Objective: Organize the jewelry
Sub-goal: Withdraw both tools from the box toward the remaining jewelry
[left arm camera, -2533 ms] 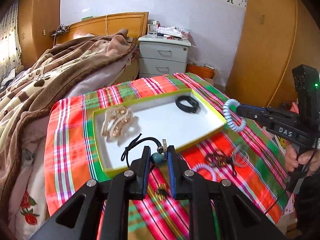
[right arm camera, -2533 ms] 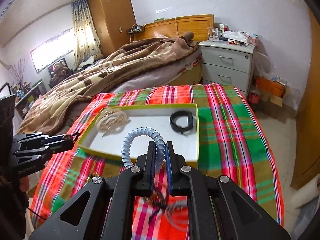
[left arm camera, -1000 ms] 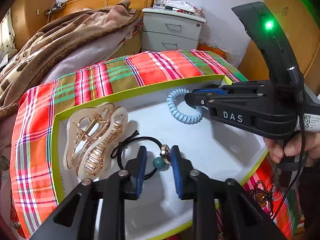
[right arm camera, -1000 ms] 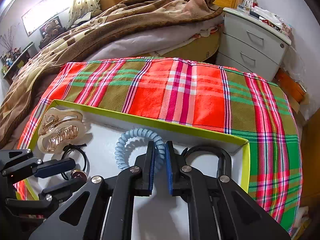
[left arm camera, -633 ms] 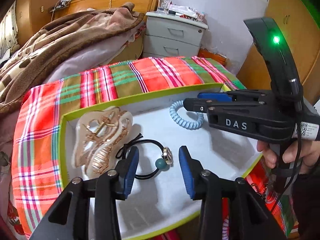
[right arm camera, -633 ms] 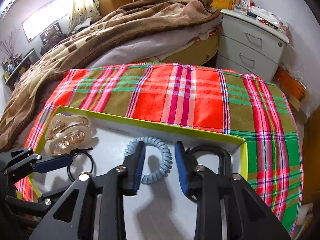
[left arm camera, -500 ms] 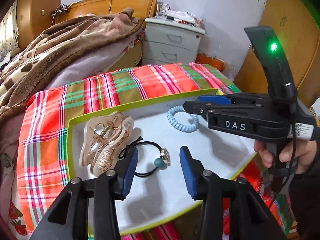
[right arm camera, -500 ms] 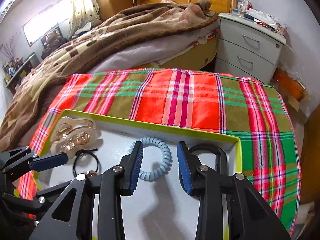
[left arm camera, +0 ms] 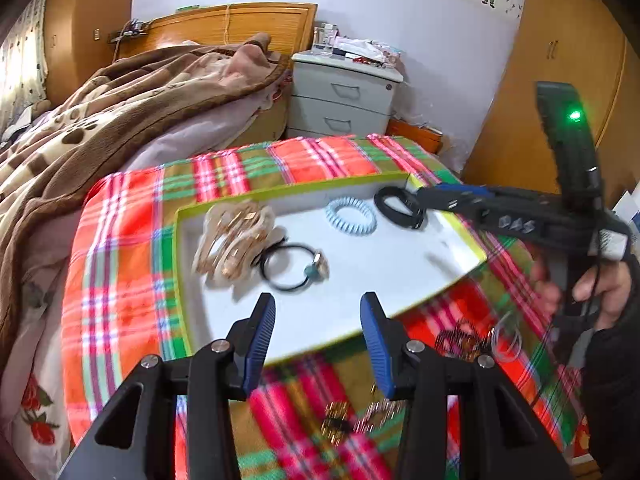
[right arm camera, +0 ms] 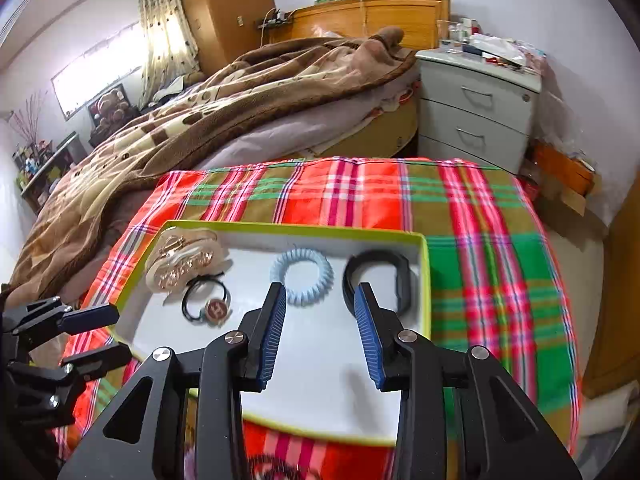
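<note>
A white tray with a green rim [left arm camera: 180,272] [right arm camera: 425,264] lies on the plaid cloth. In it are a gold claw clip [left arm camera: 234,240] [right arm camera: 180,262], a black hair tie with a charm [left arm camera: 294,266] [right arm camera: 206,302], a light blue spiral hair tie [left arm camera: 351,220] [right arm camera: 302,276] and a black band [left arm camera: 398,206] [right arm camera: 378,276]. My left gripper [left arm camera: 318,320] is open and empty over the tray's near edge. My right gripper [right arm camera: 320,308] is open and empty above the tray, behind the spiral tie.
Loose jewelry lies on the cloth in front of the tray: a dark bracelet and clear rings [left arm camera: 476,338] and small gold pieces [left arm camera: 356,420]. A bed with a brown blanket [right arm camera: 200,112] and a grey nightstand [right arm camera: 476,108] stand behind the table.
Both grippers opened, leaving the black hair tie and the blue spiral tie in the tray, then pulled back and up from it.
</note>
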A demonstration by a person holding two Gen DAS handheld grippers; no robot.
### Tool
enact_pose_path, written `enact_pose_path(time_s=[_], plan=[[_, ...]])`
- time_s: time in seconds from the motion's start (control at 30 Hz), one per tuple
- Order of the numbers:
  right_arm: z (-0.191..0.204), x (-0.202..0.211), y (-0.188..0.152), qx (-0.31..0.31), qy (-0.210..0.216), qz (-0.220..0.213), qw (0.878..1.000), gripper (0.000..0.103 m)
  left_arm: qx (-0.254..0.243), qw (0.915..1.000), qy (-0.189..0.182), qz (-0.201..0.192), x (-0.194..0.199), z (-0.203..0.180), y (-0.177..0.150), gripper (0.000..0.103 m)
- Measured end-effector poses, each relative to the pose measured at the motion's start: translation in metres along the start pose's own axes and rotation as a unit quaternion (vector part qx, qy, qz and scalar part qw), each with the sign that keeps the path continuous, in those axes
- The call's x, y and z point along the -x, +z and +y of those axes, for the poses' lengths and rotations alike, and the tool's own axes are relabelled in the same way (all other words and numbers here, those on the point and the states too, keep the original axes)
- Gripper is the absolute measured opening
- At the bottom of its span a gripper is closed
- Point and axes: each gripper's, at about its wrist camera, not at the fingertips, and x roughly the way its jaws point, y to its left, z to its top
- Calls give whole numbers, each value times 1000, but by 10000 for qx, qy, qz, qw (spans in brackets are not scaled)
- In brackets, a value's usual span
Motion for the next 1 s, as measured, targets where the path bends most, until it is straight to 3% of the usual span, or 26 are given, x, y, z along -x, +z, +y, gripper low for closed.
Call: enact_pose_path(time_s=[0.23, 0.33, 0.6, 1.0], plan=[[-12, 38, -33, -184, -12, -264, 9995, 37, 300, 9995, -43, 102, 7, 7, -29, 46], [-22, 50, -53, -264, -213, -261, 9991, 38, 400, 9991, -64, 125, 9, 9, -39, 46], [-40, 59, -108, -244, -509, 120, 9983, 42, 517, 9982, -165, 239, 10, 12, -60, 46], [-31, 41, -126, 228, -304, 487, 9981, 43, 639, 9972, -156, 342, 9, 15, -73, 46]])
